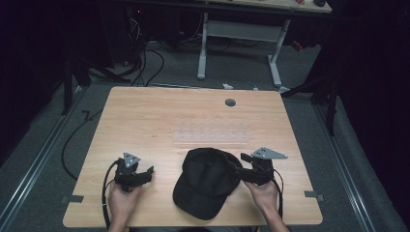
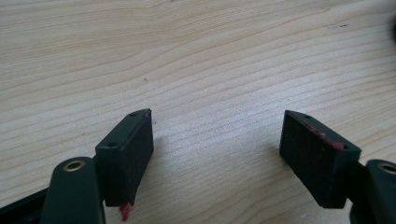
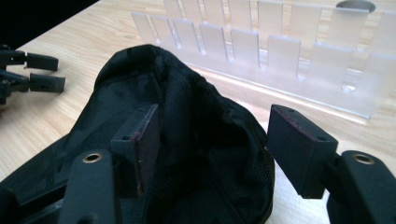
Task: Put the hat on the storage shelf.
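One wooden surface (image 1: 145,121). One black baseball cap (image 1: 208,181) near the front edge, centre-right, brim toward the near side. One clear plastic rack (image 1: 212,133) with upright slats lying just beyond the cap. One grey grommet (image 1: 230,102) at the far edge. Two tools, one per hand. Left tool (image 1: 145,173) at near left, well apart from the cap, jaws spread wide over bare wood, gripping nothing. Right tool (image 3: 212,144) released, jaws straddling the cap's right rim: one inside the crown, one outside.

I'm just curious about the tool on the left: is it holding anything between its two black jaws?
No: in its own view the left gripper has its jaws spread wide, with bare wooden table between them.
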Action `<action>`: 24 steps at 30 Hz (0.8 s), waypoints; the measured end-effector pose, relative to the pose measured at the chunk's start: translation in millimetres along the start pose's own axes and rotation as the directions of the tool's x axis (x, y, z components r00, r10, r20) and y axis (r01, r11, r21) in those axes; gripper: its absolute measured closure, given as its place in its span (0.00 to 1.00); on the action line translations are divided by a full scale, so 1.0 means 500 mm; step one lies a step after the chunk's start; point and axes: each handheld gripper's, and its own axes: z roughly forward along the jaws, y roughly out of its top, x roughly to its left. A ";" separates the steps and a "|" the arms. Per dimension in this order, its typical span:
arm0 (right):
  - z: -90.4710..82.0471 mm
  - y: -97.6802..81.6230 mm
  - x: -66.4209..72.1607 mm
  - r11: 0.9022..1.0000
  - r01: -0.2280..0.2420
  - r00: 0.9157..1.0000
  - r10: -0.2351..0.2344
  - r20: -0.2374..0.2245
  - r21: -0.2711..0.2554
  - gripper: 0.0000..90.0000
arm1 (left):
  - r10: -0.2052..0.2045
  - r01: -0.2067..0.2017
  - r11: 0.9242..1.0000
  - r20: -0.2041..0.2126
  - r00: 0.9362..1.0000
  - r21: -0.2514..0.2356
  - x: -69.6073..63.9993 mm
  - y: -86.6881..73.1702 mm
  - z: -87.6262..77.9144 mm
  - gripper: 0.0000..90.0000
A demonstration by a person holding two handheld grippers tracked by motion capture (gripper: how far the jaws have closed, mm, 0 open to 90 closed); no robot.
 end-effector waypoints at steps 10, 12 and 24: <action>0.022 0.023 0.018 1.000 0.017 0.999 -0.017 -0.029 0.005 0.38 | 0.000 0.000 1.000 0.000 1.000 0.000 0.000 0.000 0.000 0.29; 0.032 0.025 0.021 1.000 0.022 0.999 -0.021 -0.029 0.020 0.38 | 0.000 0.000 1.000 0.000 1.000 0.000 0.000 0.000 0.000 0.29; 0.018 0.009 0.034 0.998 0.003 1.000 -0.004 0.021 0.061 0.52 | 0.000 0.000 1.000 0.000 1.000 0.000 0.000 0.000 0.000 0.29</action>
